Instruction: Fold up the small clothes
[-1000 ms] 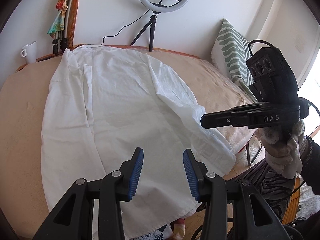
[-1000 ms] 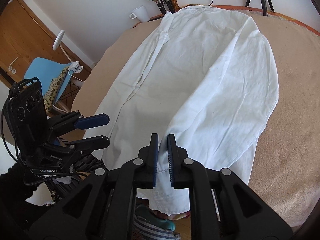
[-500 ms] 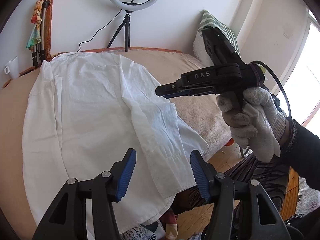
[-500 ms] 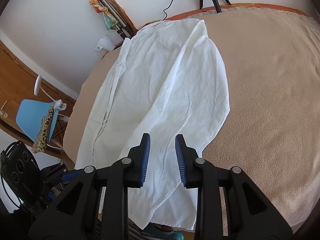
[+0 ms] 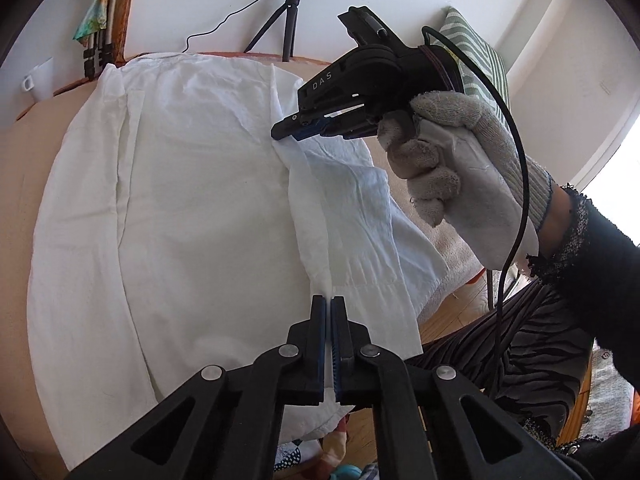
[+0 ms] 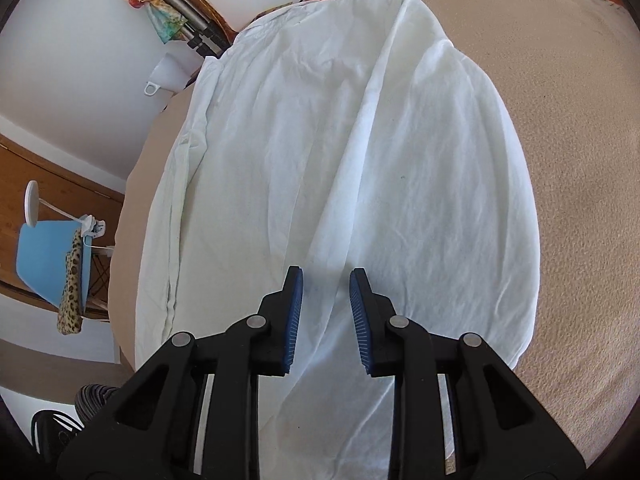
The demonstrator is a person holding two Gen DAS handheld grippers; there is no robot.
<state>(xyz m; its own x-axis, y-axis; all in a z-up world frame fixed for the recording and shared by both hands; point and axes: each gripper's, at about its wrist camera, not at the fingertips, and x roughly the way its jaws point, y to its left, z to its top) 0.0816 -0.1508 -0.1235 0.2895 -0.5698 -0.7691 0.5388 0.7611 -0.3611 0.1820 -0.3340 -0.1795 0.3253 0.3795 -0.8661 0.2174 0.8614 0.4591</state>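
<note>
A white shirt (image 5: 192,200) lies spread on the beige-covered bed (image 6: 560,80), its right sleeve folded in over the body (image 6: 420,184). My left gripper (image 5: 330,300) is shut, pinching the raised fold of the sleeve near the hem. Farther up the same fold, a gloved hand (image 5: 460,152) holds my right gripper (image 5: 282,134) tips-down on the cloth. In the right wrist view the right gripper (image 6: 326,276) has its jaws closing, with a gap left and the sleeve's ridge lying between the pads.
A ring light tripod (image 5: 292,20) and a white mug (image 5: 38,80) stand at the bed's far edge. A striped pillow (image 5: 476,60) leans at the right. A blue chair (image 6: 48,256) stands left of the bed. The person's striped lap is beside the near edge.
The left gripper went from wide open to shut on the sleeve fold. The right gripper swung in from the right and dropped onto the sleeve, its jaws a little narrower.
</note>
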